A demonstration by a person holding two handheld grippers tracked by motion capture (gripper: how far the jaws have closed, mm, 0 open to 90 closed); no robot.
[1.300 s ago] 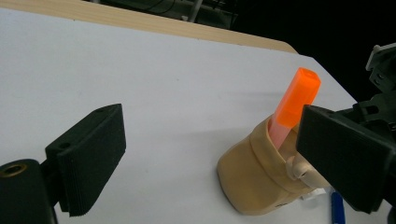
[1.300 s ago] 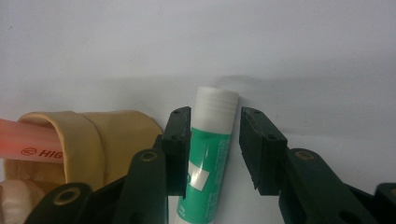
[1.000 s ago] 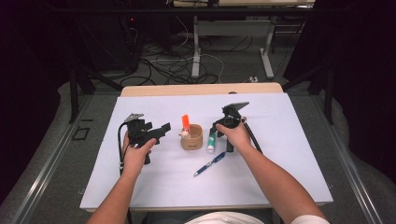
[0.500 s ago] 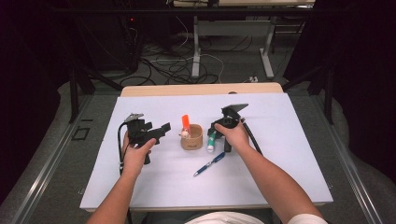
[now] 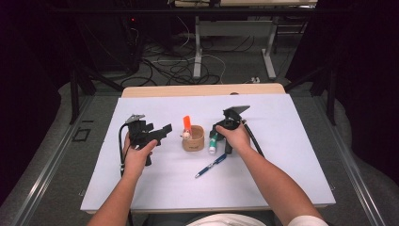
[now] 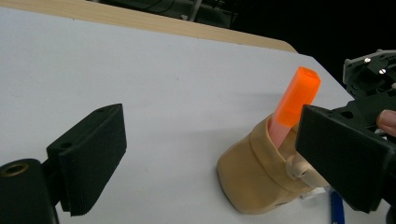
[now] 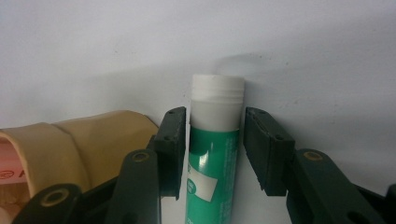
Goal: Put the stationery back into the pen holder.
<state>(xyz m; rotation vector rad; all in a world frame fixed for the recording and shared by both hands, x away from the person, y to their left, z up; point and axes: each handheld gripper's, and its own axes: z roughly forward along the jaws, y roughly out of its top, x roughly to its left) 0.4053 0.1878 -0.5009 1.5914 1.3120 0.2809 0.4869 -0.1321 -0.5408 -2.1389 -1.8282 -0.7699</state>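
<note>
A green tube with a white cap (image 7: 215, 154) lies between the jaws of my right gripper (image 7: 215, 116), and both pads touch its sides. In the high view my right gripper (image 5: 217, 135) points down at the tube (image 5: 213, 145), just right of a tan cup (image 5: 193, 141). An orange marker (image 5: 187, 123) stands tilted in the cup. My left gripper (image 5: 165, 130) is held above the table left of the cup, open, with nothing between its jaws. In the left gripper view my left gripper (image 6: 210, 135) faces the cup (image 6: 254, 182) and the orange marker (image 6: 295, 102).
A blue pen (image 5: 211, 165) lies on the white table cover (image 5: 282, 155) in front of the cup and tube. A bare wooden strip (image 5: 202, 90) runs along the table's far edge. Cables trail from both grippers.
</note>
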